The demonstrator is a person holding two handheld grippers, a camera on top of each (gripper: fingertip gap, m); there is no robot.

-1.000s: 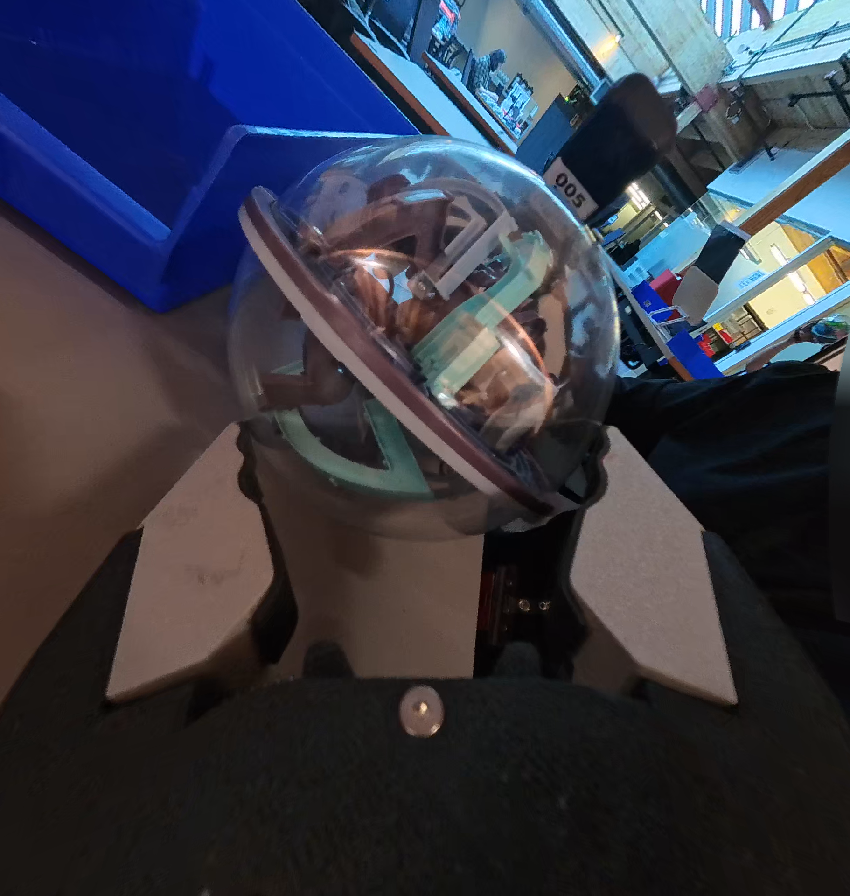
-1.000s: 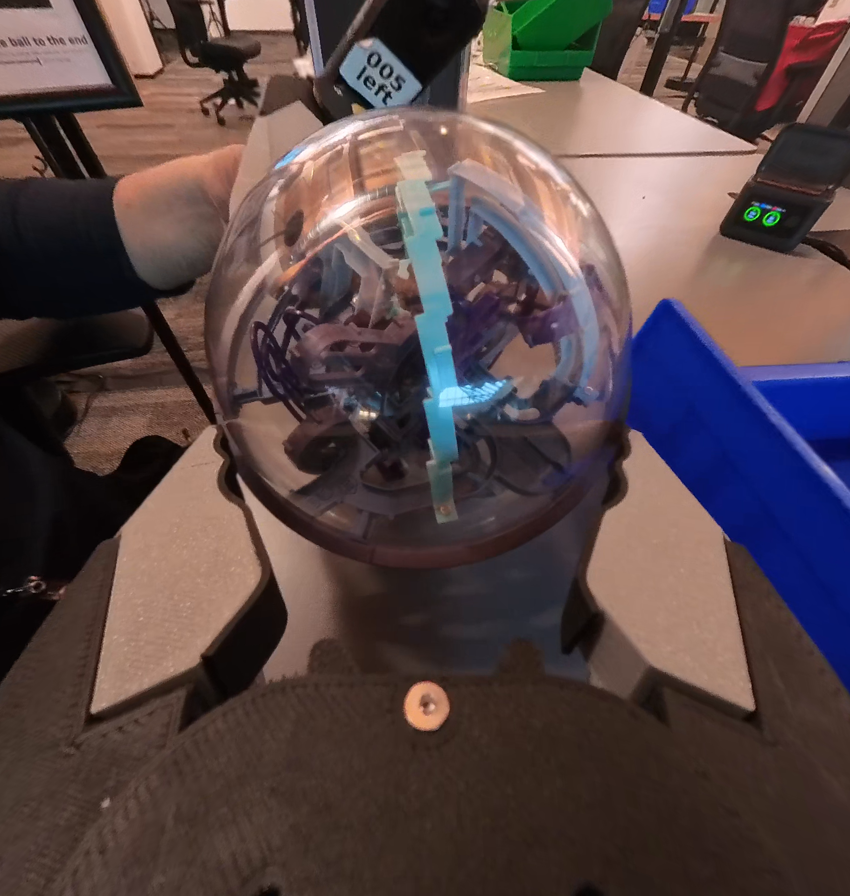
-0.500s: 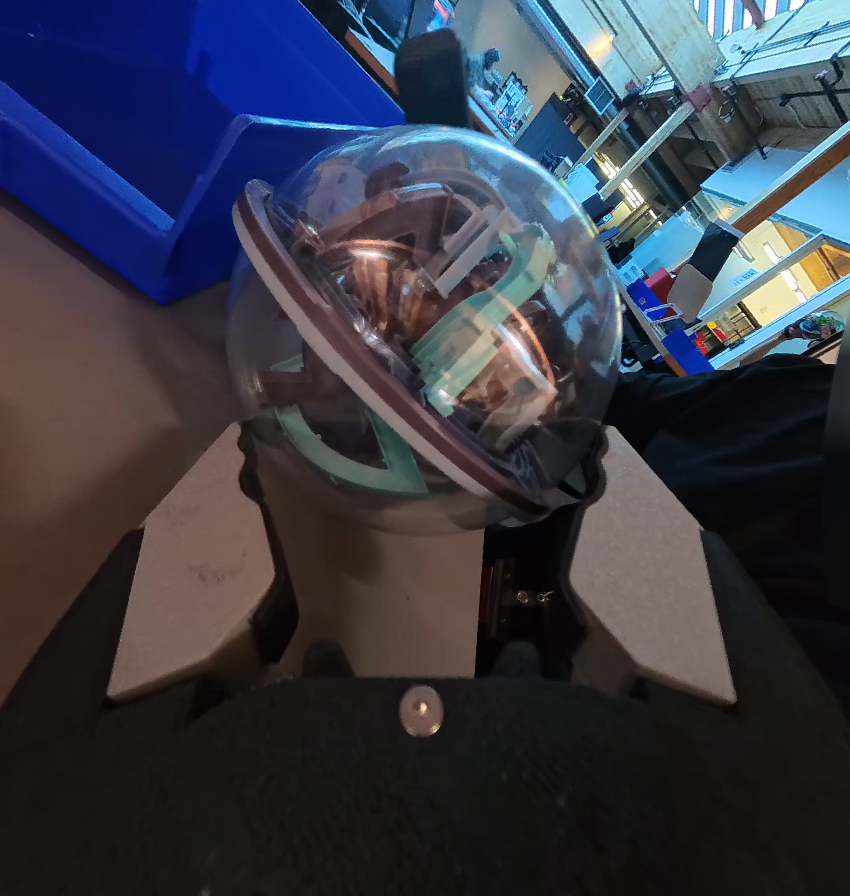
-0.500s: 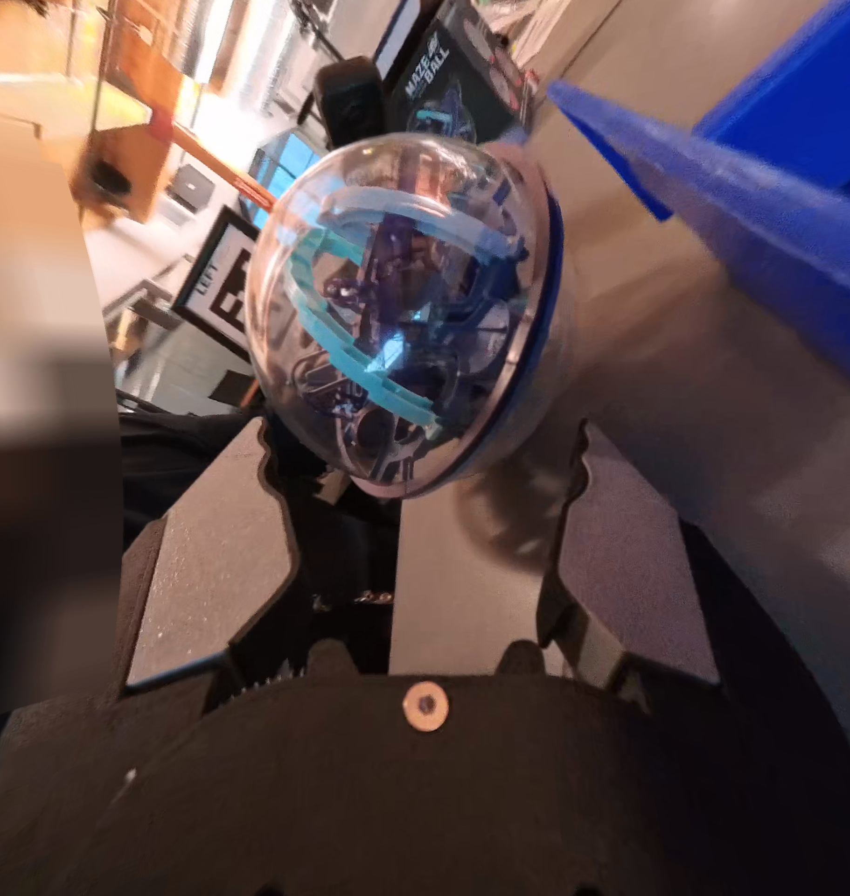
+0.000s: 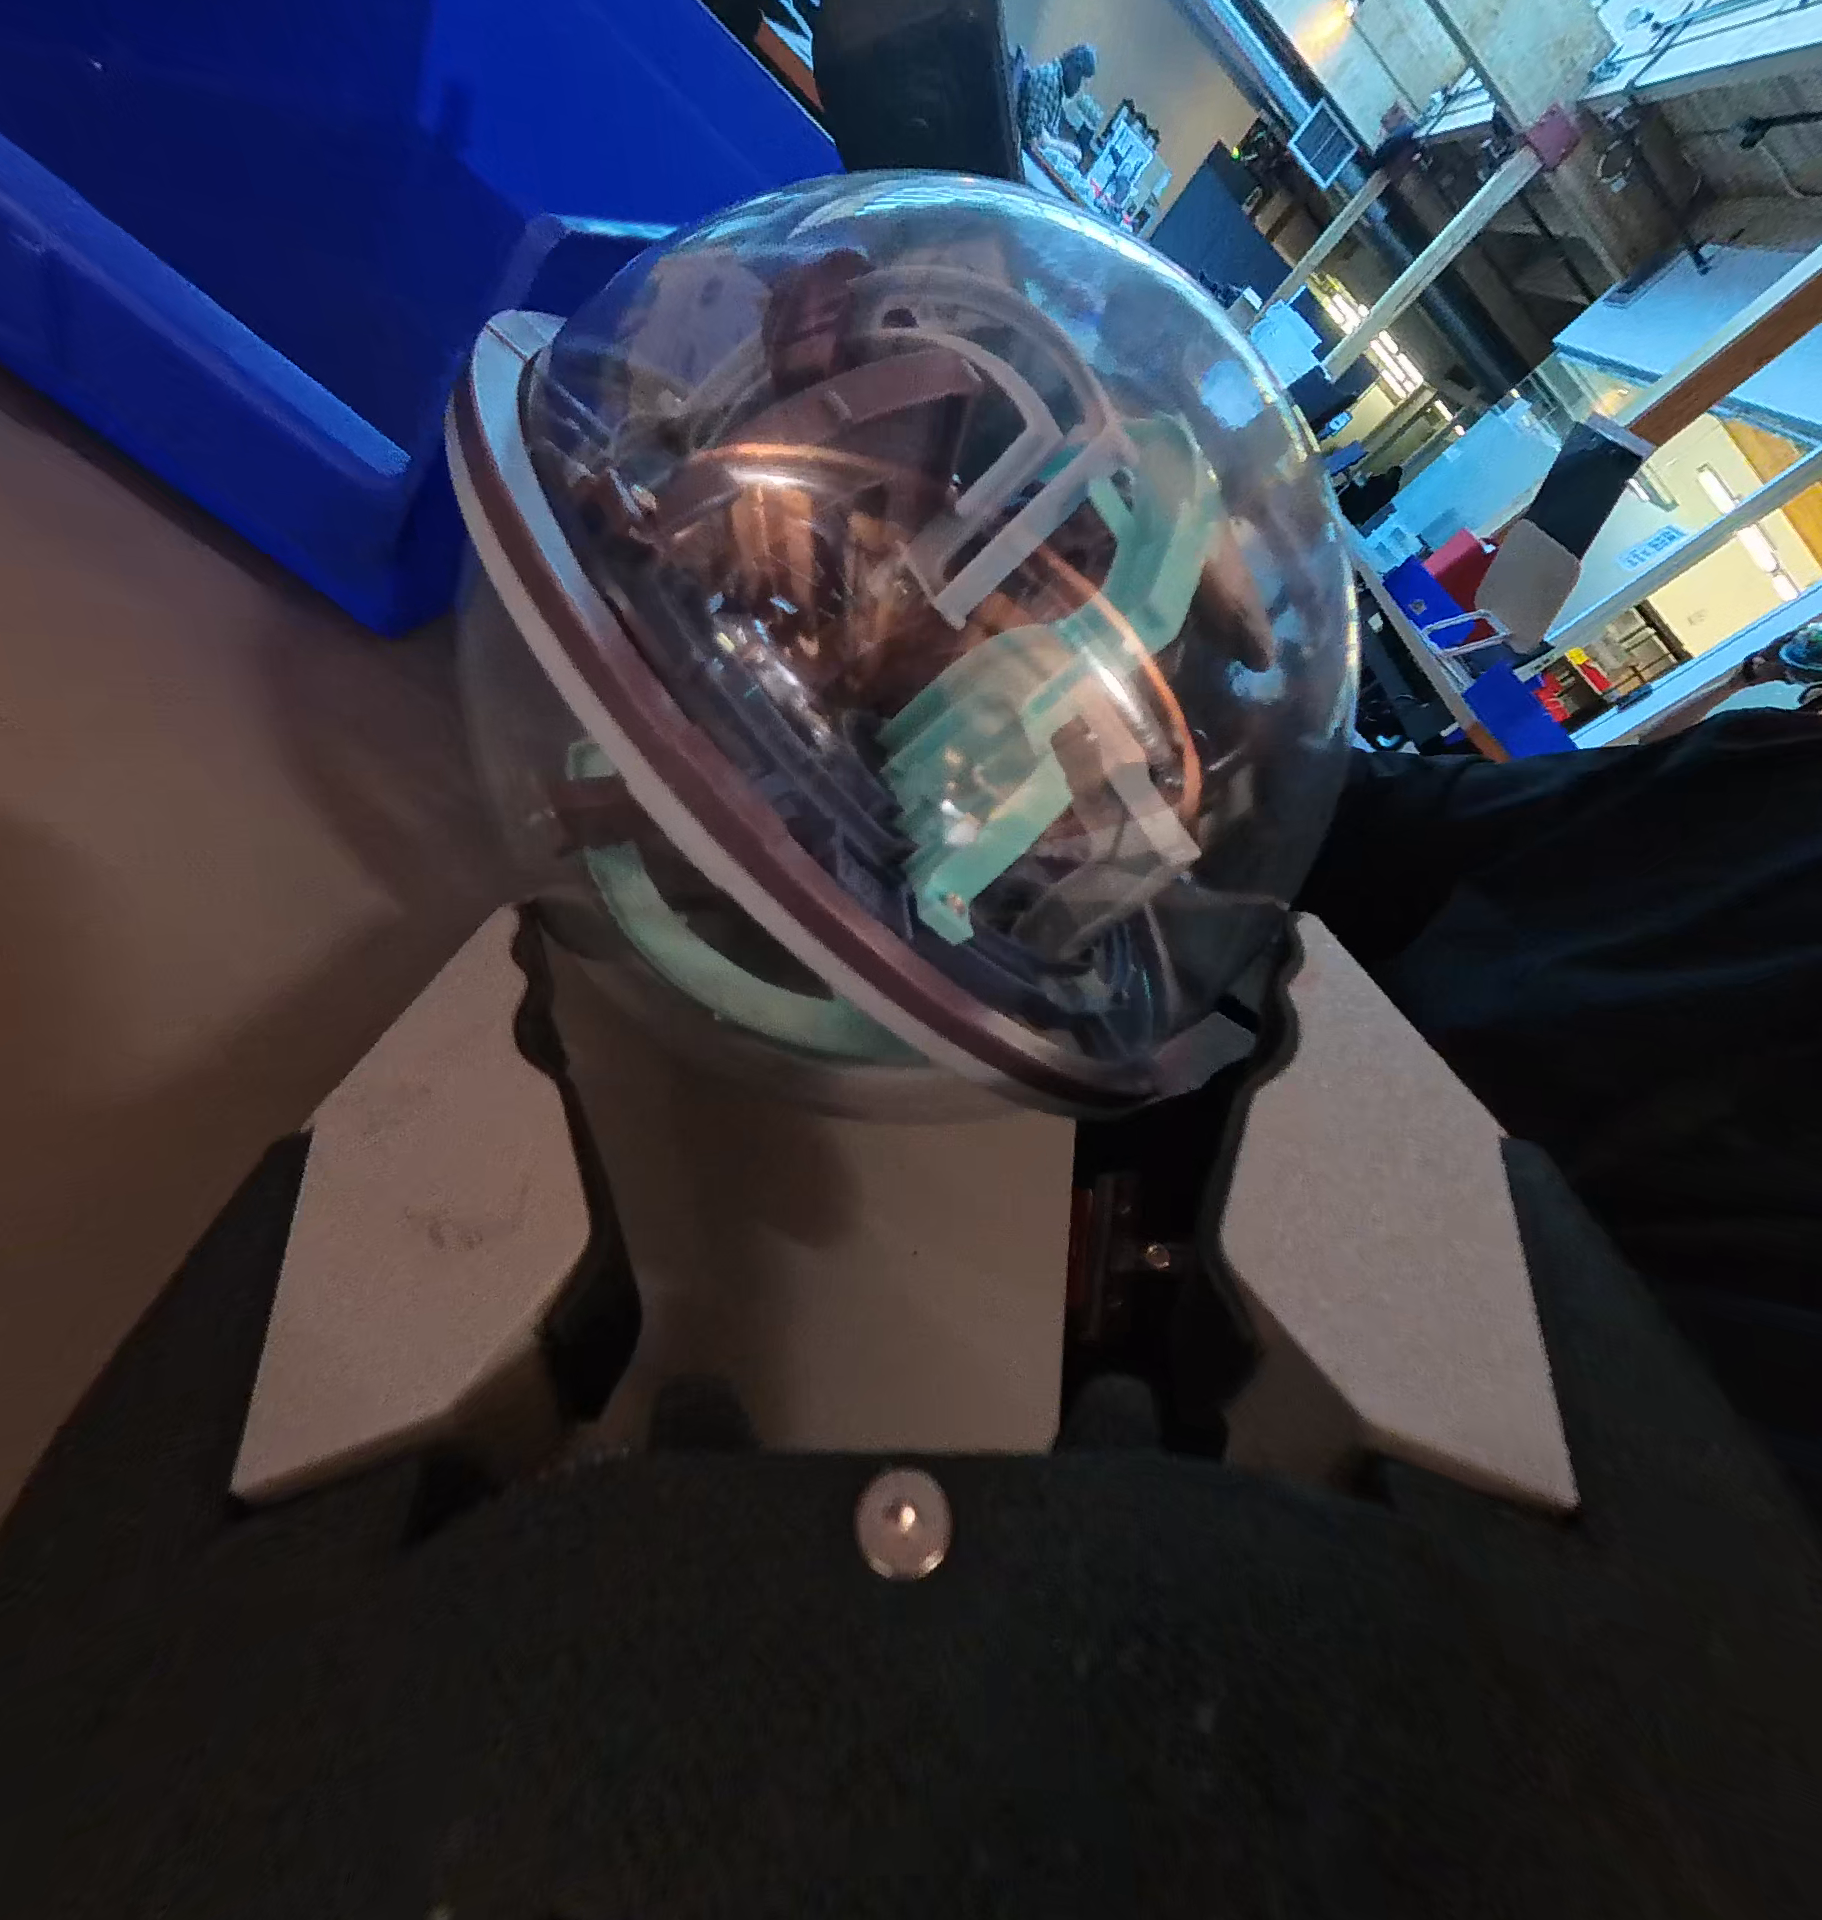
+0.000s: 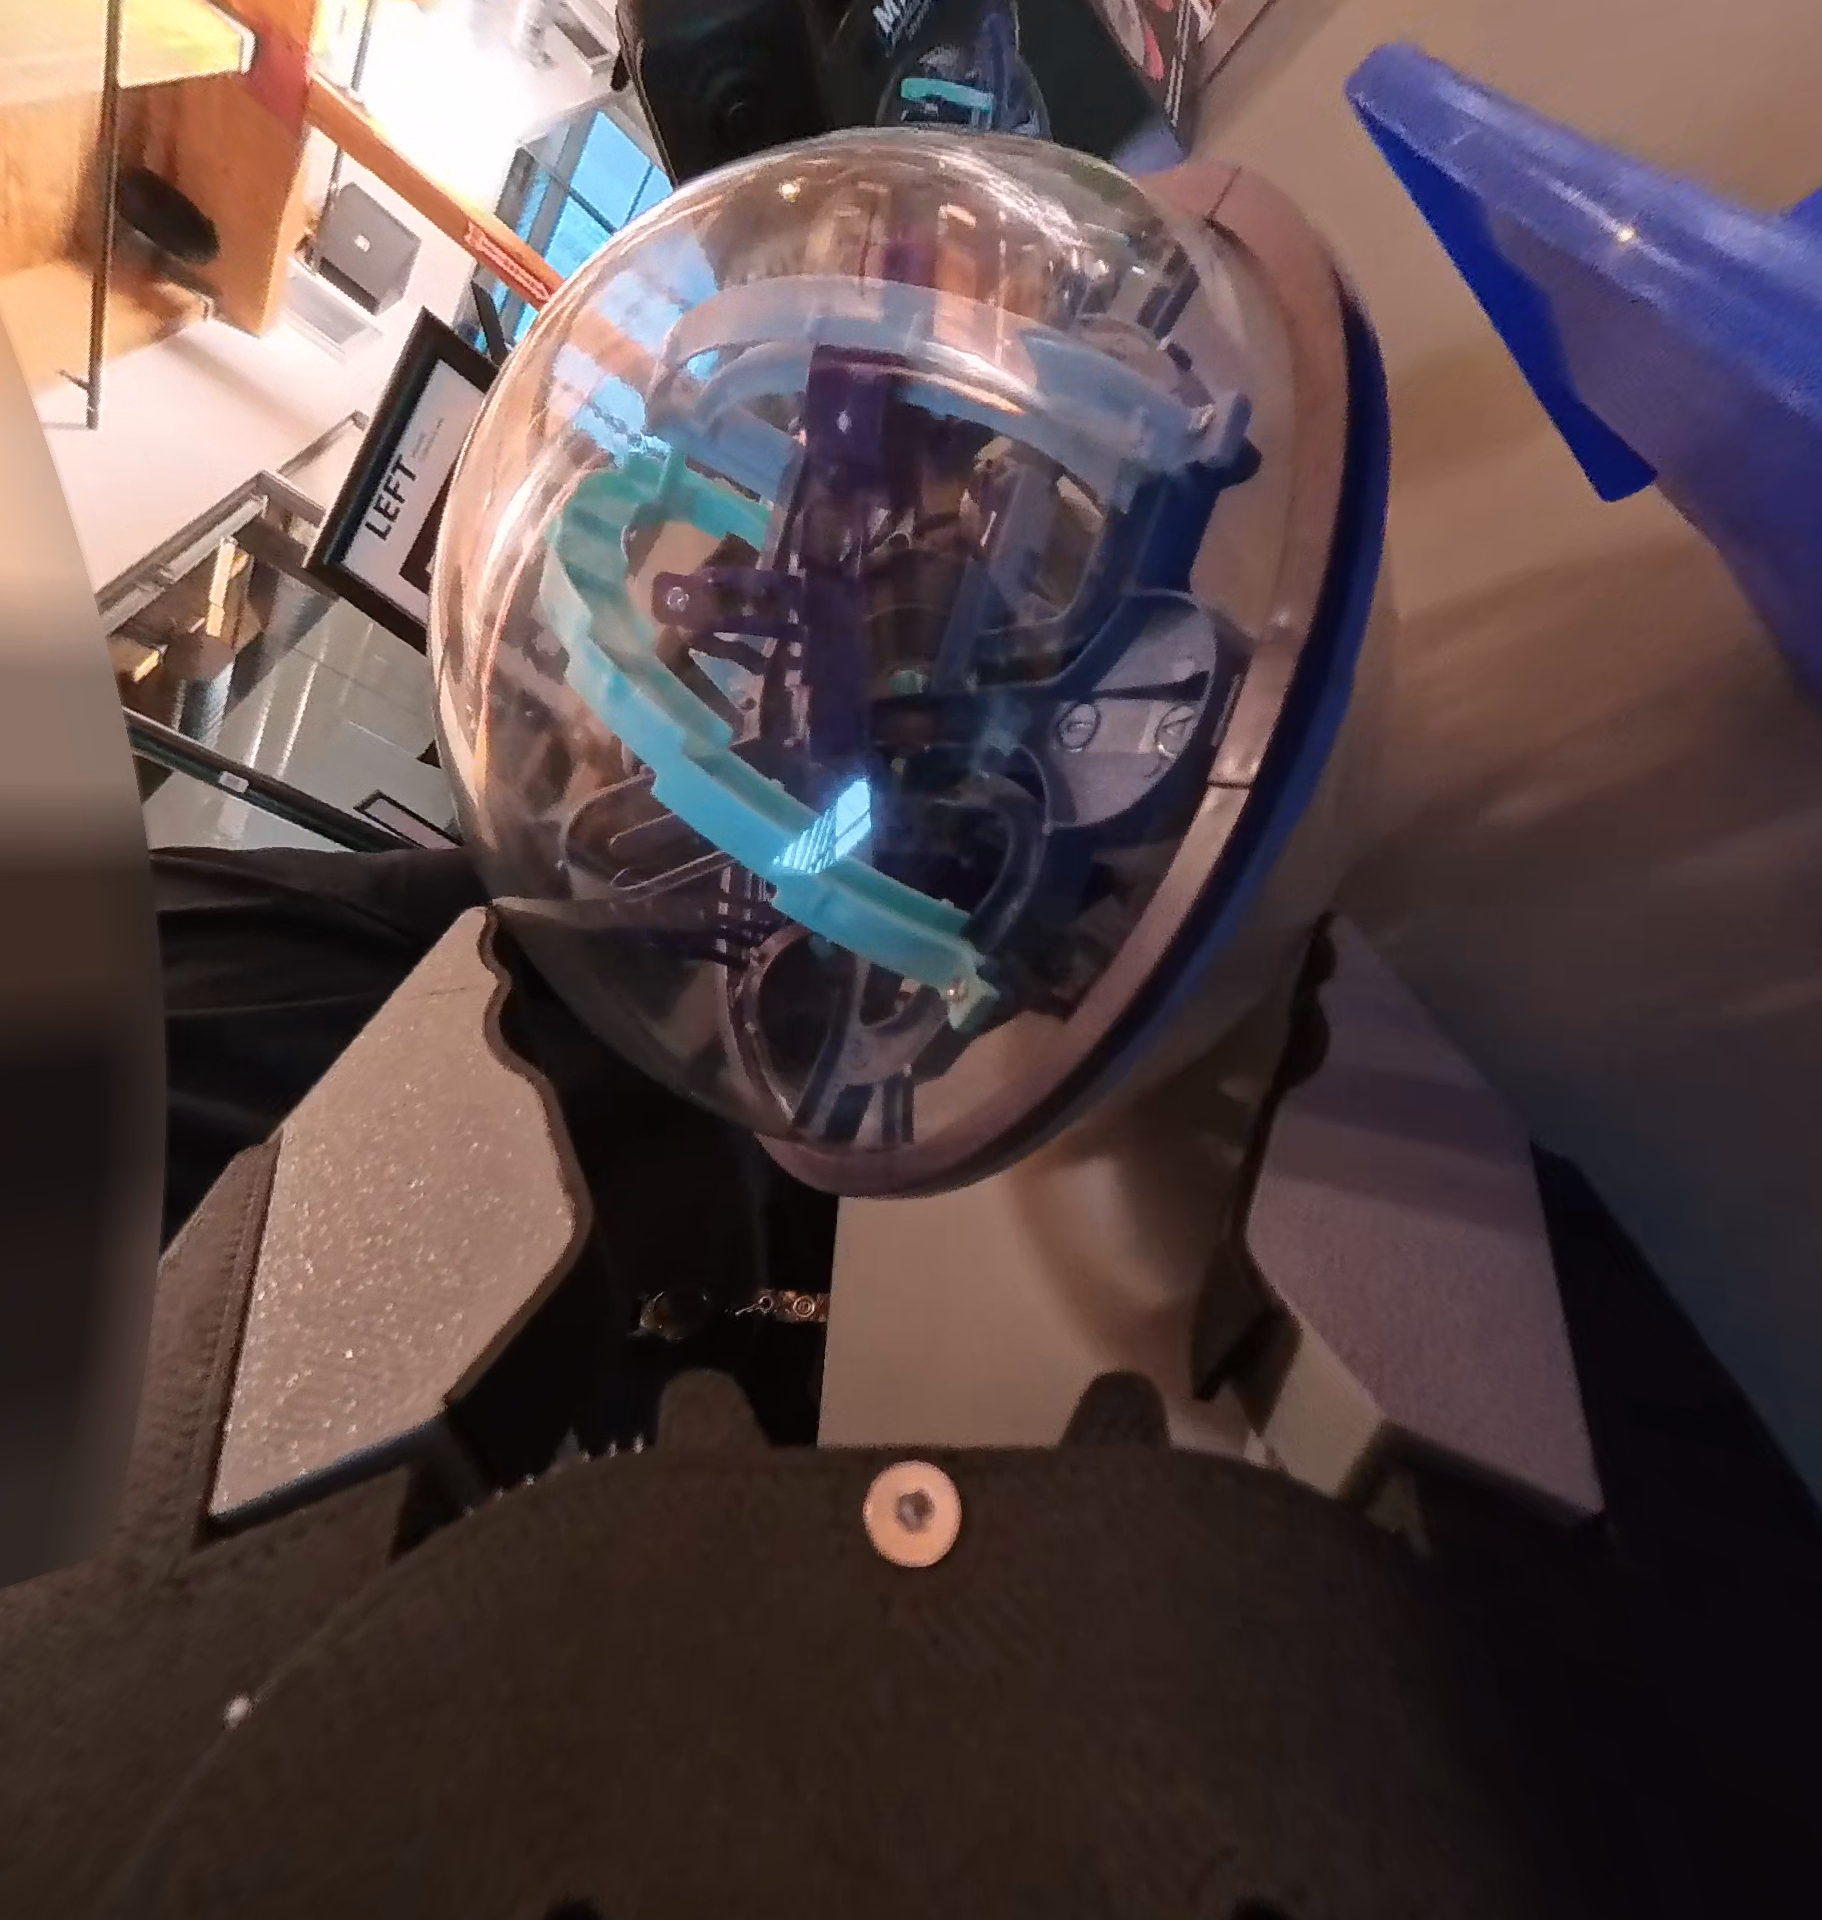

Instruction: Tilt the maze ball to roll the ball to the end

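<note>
since a second ago the right gripper [image 6: 907, 997] has rolled hard over, so the room behind it now runs on a slant, and the maze ball [image 6: 886, 623] shows its blue seam ring [image 6: 1343, 727] on the right instead of underneath; the left view has barely shifted.

the maze ball [image 5: 907, 644], a clear sphere with teal, purple and brown tracks inside, is held in the air between the two grippers, which come at it from opposite sides. the left gripper [image 5: 907, 966] is spread wide, both wavy-edged fingertips [image 5: 533, 997] pressed to the lower curve of the shell, the seam ring running slantwise from upper left down to the right fingertip. the right gripper is equally wide; its left fingertip [image 6: 491, 966] lies against the dome, while the right one sits below the seam ring and contact there is hard to judge. the small ball inside cannot be picked out.

the worktop [image 5: 159, 831] lies just behind and to the left of the sphere in the left view, its edge passing under the gripper. the blue bin [image 5: 263, 260] stands near on the worktop, its corner [image 6: 1613, 312] close to the ball's right side. on the other side is the person's dark sleeve [image 5: 1613, 935], with open room beyond.
</note>
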